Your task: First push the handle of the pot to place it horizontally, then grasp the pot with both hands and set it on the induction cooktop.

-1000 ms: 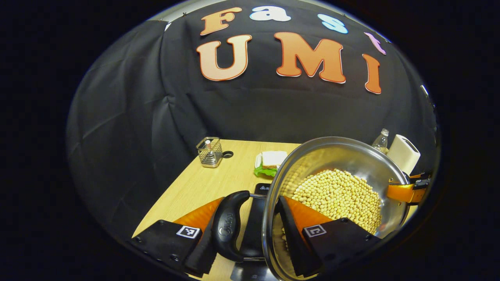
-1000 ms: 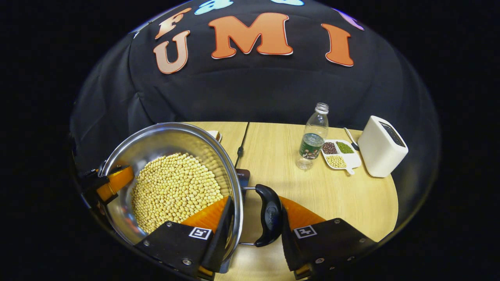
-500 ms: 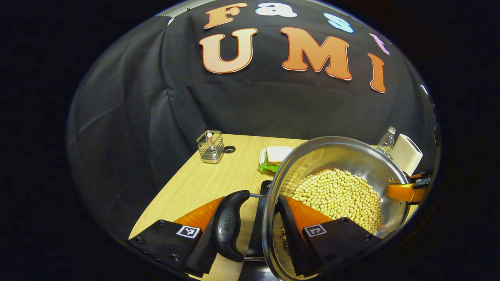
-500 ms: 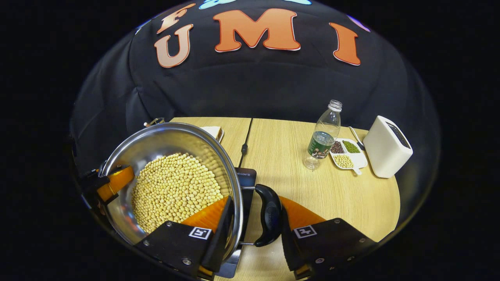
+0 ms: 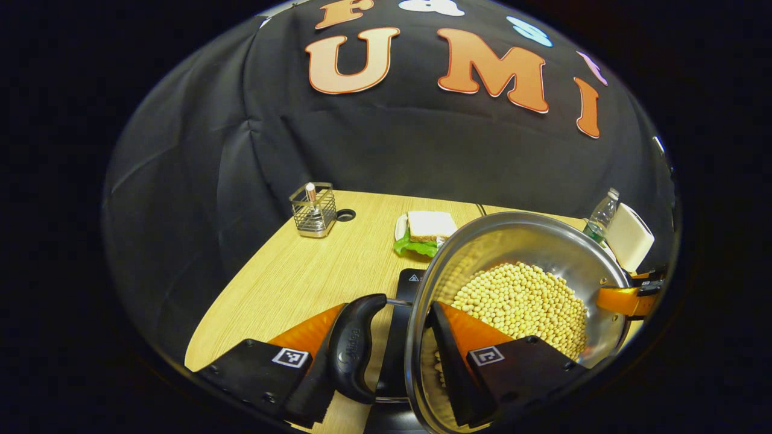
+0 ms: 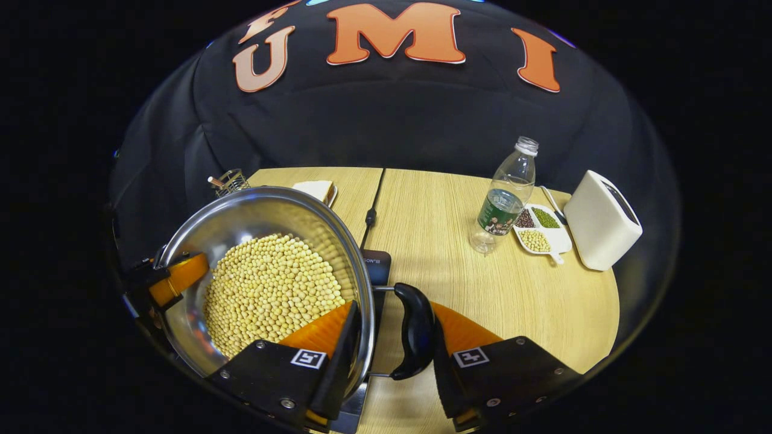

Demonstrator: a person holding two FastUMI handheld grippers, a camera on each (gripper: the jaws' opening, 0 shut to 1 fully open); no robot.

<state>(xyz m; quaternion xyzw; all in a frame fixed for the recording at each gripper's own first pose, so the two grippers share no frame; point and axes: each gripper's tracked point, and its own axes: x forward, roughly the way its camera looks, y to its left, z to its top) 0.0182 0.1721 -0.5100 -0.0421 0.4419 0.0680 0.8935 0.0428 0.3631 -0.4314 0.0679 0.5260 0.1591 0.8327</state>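
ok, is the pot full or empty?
Partly full. The pot holds a bed of soybeans covering its bottom, with bare steel wall showing above them up to the rim.

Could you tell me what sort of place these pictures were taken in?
Most likely a staged kitchen tabletop in a recording booth: a wooden table against a black cloth wall, carrying a pot of beans, a dark cooktop and a sandwich.

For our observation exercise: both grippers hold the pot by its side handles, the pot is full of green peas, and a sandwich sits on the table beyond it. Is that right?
Not quite. The pot holds pale yellow beans, not green peas, as the right gripper view shows. The rest stands: the left gripper and right gripper clamp its handles, and the sandwich sits on the table beyond.
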